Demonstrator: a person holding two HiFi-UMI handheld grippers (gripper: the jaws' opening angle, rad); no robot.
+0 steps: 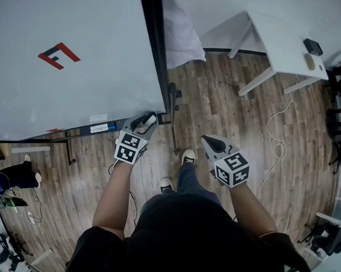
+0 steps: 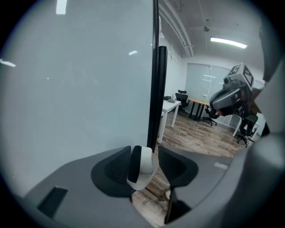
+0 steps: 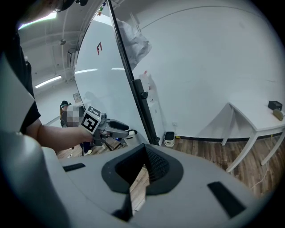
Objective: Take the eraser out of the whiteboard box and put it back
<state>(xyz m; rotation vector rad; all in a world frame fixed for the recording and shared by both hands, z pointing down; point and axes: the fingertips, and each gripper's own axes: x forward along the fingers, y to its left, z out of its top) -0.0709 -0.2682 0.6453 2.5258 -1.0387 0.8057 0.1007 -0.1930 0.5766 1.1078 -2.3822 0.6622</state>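
The eraser (image 2: pixel 141 165) sits between the two jaws of the left hand-held gripper (image 2: pixel 145 153), right by the bottom corner of the whiteboard (image 2: pixel 75 89). The jaws stand wide apart and do not squeeze it. Its black side leans on one jaw, and there is a gap on the other side, so the eraser looks loose. It could slip out and drop to the wood floor (image 2: pixel 200 129) if the box is not right under it, and I cannot see the box from here. It also sits a bit crooked, so it might bump the black frame (image 2: pixel 155 89) or land on its edge. The right hand-held gripper (image 3: pixel 144 151) is clenched on nothing and hangs well apart, too far away to help.
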